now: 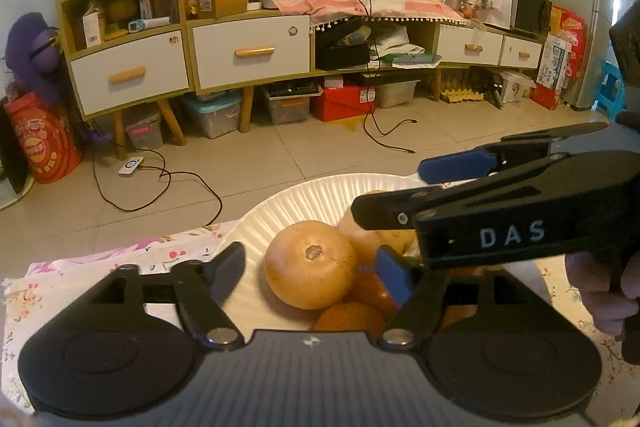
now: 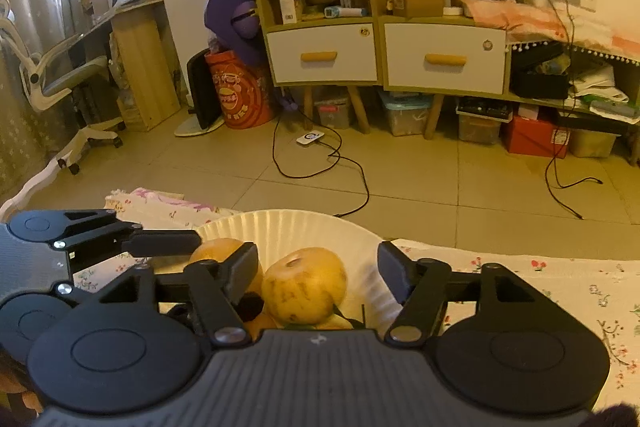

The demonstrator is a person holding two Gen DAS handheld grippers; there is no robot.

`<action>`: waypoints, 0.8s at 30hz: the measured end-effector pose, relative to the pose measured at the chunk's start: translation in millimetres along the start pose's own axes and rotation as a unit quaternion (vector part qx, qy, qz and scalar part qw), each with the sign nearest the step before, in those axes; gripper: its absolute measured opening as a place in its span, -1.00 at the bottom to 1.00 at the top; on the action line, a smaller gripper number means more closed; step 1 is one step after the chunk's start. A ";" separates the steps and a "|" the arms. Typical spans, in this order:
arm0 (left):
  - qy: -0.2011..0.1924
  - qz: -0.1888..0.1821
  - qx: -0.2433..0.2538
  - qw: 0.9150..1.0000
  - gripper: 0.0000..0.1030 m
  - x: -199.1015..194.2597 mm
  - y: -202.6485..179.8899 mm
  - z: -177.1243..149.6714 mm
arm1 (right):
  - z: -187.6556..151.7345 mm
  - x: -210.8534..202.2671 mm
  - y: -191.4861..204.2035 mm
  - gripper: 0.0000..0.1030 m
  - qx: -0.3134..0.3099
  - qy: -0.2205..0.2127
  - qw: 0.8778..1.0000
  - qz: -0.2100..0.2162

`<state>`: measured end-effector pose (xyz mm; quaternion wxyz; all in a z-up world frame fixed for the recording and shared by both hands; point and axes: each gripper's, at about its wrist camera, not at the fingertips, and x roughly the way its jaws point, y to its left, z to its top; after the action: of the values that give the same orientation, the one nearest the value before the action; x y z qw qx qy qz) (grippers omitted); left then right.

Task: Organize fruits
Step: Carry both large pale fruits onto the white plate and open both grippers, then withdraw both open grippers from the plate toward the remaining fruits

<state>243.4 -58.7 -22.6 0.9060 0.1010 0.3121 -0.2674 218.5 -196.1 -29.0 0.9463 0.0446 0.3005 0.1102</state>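
Floral cloth is covering the counter [image 2: 560, 287], and beyond its far edge a tiled floor is running out to a low cabinet [image 1: 248, 51] with white drawers.

1. Your white paper plate [image 1: 304, 195] is sitting on the counter in front of both grippers, and the fruits are lying piled on it.
2. Your left gripper [image 1: 316, 273] is pointing down at the near side of the plate. Its jaws are standing apart, one on each side of a round tan fruit [image 1: 310, 269]. Neither pad is pressing on it, and a gap is showing on both sides.
3. Smaller orange fruits [image 1: 350, 315] are lying just beside and below that tan fruit, toward the near right.
4. Your right gripper [image 2: 318, 277] is reaching over the plate from the right. Its jaws are also standing apart around a yellow-brown fruit [image 2: 306, 285], with clear space on both sides, so it is gripping nothing.
5. In the left wrist view, the right gripper's fingers are crossing above the pile, with your hand [image 1: 600, 291] showing at the right edge.
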 end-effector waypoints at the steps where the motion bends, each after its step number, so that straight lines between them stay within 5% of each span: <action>1: 0.000 0.002 0.000 1.000 0.33 -2.1 -1.1 0.2 | 0.8 -2.5 -0.4 0.34 0.002 -0.001 1.000 -0.003; 12: -0.003 0.015 -0.001 1.000 0.68 -34.9 -10.4 -2.2 | -3.4 -35.0 2.5 0.68 0.006 -0.003 1.000 -0.029; 24: -0.001 0.019 0.000 1.000 0.71 -78.5 -28.5 -14.2 | -15.8 -78.1 15.0 0.88 -0.001 -0.002 0.999 -0.041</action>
<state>168.5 -44.5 14.5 0.9111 0.1071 0.3095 -0.2502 144.6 -199.6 4.0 0.9506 0.0316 0.3005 0.0715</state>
